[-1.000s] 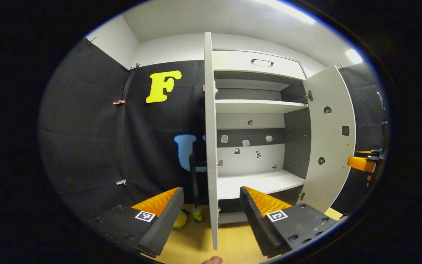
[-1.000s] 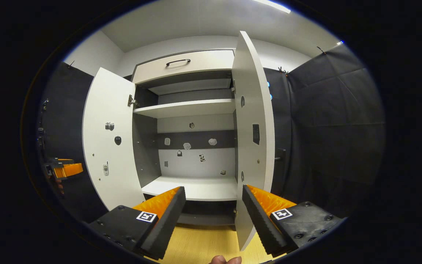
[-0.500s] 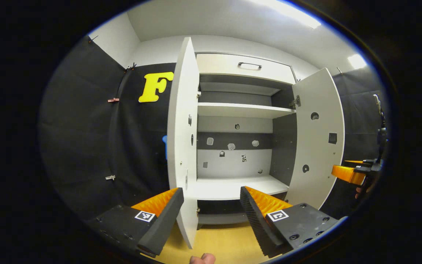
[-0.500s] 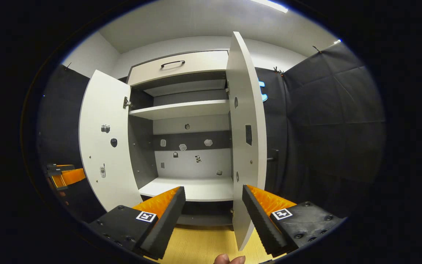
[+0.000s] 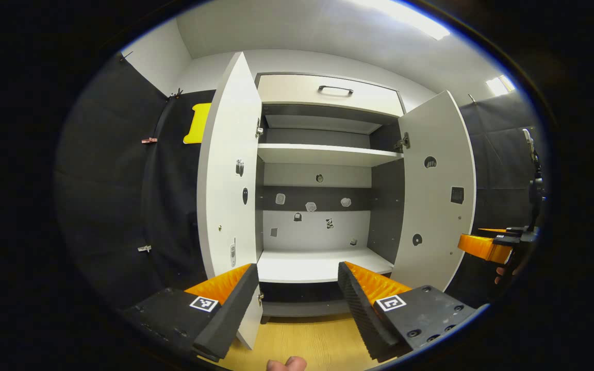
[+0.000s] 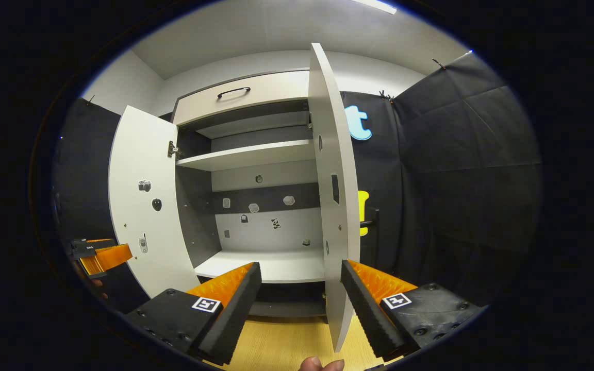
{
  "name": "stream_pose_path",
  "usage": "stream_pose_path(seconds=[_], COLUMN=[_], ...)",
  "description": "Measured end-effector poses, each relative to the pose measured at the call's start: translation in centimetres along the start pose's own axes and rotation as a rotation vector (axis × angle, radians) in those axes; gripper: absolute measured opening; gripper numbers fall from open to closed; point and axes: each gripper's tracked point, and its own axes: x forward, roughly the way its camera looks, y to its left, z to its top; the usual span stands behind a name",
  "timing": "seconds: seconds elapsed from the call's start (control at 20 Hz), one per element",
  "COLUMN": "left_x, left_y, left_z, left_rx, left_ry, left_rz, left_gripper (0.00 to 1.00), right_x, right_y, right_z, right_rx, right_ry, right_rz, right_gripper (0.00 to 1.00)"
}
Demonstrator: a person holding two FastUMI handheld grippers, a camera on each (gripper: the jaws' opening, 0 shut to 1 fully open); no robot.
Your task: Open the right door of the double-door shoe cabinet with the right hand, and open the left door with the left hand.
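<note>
The white shoe cabinet [image 5: 323, 154] stands with both doors swung out. In the left gripper view the left door [image 5: 225, 180] shows its inner face, and its lower corner sits just behind my left gripper's left finger [image 5: 225, 304]. My left gripper [image 5: 294, 304] is open and holds nothing. The right door [image 5: 436, 190] stands out wide, with the right gripper [image 5: 488, 246] beyond it. In the right gripper view the right door [image 6: 334, 180] is nearly edge-on, close beside the right finger [image 6: 369, 304]. My right gripper [image 6: 297, 304] is open and empty. The left door [image 6: 142, 206] and left gripper [image 6: 98, 255] lie at the left.
A drawer with a black handle [image 5: 335, 90] tops the cabinet. Inside are a white upper shelf [image 5: 323, 153] and a lower shelf [image 5: 317, 265], with small stickers on the back panel. The floor [image 5: 307, 342] is light wood. A fingertip [image 5: 286, 364] shows at the bottom edge.
The left door has swung from edge-on to showing its inner face, further left in the left gripper view. The right door has shifted a little left in the right gripper view. Both grippers stay open.
</note>
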Motion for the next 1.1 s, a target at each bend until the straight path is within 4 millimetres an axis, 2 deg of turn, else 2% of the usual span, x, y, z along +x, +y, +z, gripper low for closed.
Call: stream_pose_path(seconds=[1.1], left_x=[0.36], left_y=[-0.28], left_z=[-0.23], left_rx=[0.010], left_ry=[0.014], left_rz=[0.013], left_gripper=[0.95], right_x=[0.73], right_y=[-0.21], right_z=[0.20], right_rx=[-0.003], right_ry=[0.000], right_rz=[0.038], right_gripper=[0.98])
